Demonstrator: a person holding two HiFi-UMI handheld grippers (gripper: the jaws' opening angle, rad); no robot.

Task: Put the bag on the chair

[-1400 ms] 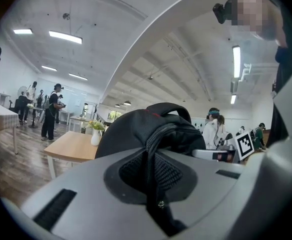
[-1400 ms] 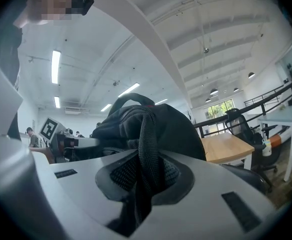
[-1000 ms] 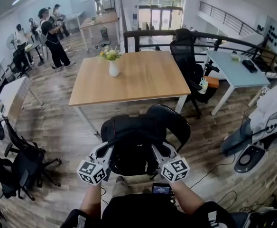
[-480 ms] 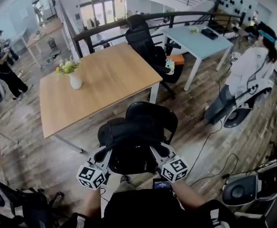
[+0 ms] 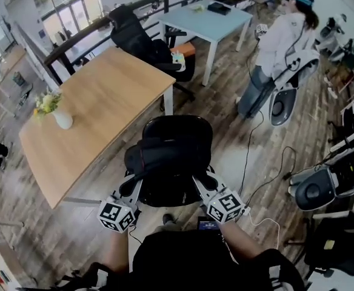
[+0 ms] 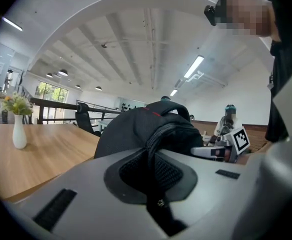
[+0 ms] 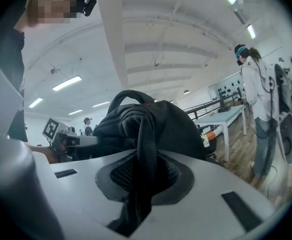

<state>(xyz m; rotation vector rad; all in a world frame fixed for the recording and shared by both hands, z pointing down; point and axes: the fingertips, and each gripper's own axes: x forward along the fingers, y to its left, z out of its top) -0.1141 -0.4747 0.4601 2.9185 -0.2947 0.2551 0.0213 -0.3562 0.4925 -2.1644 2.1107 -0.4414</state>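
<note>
A black backpack (image 5: 168, 155) hangs between my two grippers, right in front of the backrest of a black office chair (image 5: 183, 126) and over its seat. I cannot tell whether it rests on the seat. In the head view my left gripper (image 5: 131, 185) holds the bag's left side and my right gripper (image 5: 200, 183) its right side. The left gripper (image 6: 153, 184) is shut on a black mesh strap (image 6: 153, 151) of the bag (image 6: 131, 134). The right gripper (image 7: 145, 181) is likewise shut on a woven strap (image 7: 147, 139) of the bag (image 7: 171, 126).
A wooden table (image 5: 98, 102) with a white vase of flowers (image 5: 60, 119) stands left of the chair. Behind it are another black chair (image 5: 137, 35) and a pale blue table (image 5: 207, 20). A person in white (image 5: 280, 41) stands at the right, near cables and white devices (image 5: 322, 187).
The head view has swung to the right, so the wooden table has slid to the left. Both grippers have kept their hold on the bag, which stays over the black chair.
</note>
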